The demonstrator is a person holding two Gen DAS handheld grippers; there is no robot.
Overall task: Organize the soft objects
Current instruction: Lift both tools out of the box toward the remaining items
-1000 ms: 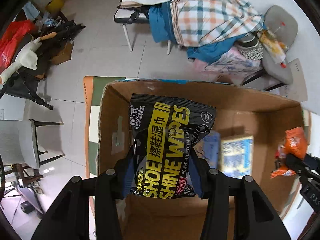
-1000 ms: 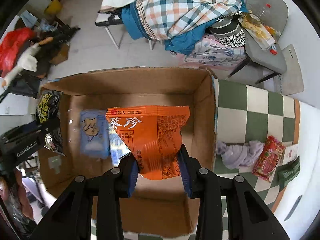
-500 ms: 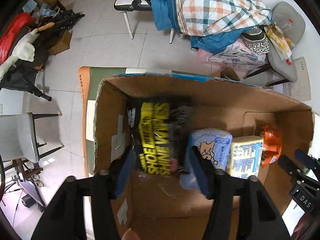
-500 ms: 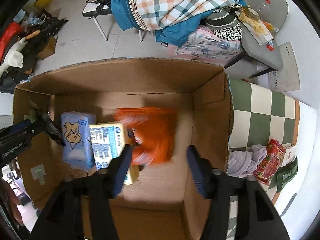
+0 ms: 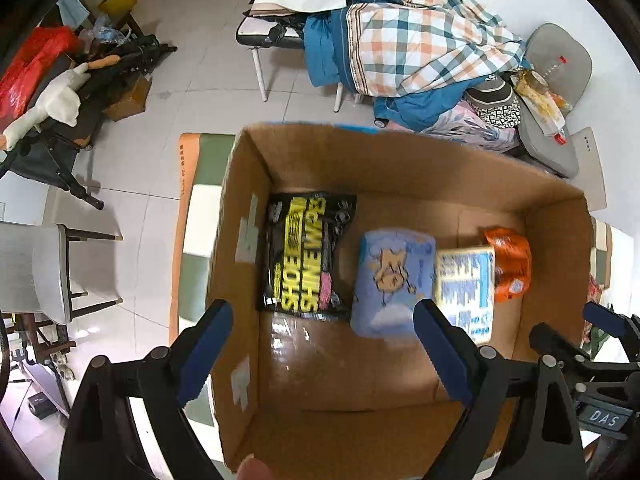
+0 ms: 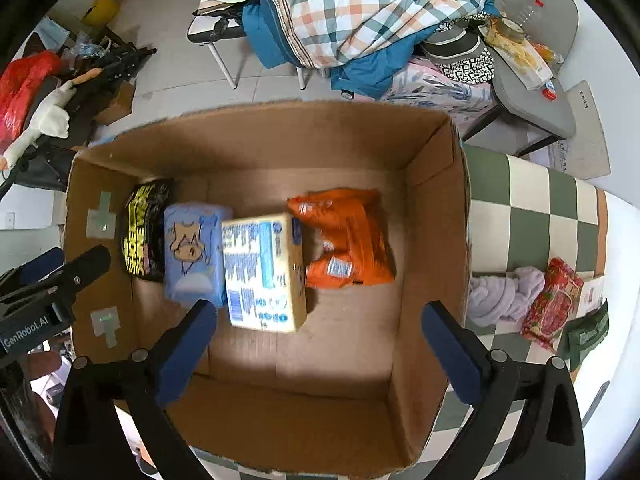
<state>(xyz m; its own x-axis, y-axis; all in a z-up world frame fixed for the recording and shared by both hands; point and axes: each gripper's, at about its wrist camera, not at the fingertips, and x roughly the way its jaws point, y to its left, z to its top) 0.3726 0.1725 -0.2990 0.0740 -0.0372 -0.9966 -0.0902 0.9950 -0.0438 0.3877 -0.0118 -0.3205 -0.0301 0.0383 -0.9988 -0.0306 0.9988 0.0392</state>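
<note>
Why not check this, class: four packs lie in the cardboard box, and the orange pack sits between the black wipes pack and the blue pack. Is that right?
Not quite. Four packs do lie in the cardboard box, but the orange pack sits at the far end of the row, beside the yellow pack. The blue pack lies directly next to the black wipes pack. The right wrist view shows it.

Support: table with green-and-cream checkered cloth (image 6: 532, 216), orange edge band showing in the left wrist view. Directly on it: open cardboard box (image 6: 436, 216), sitting under both tools and covering most of the cloth. To the right of the right tool, just beside the box wall: crumpled lavender cloth (image 6: 500, 294), touching a red patterned packet (image 6: 554, 304); further right, a dark green packet (image 6: 588, 332) near the table edge.
</note>
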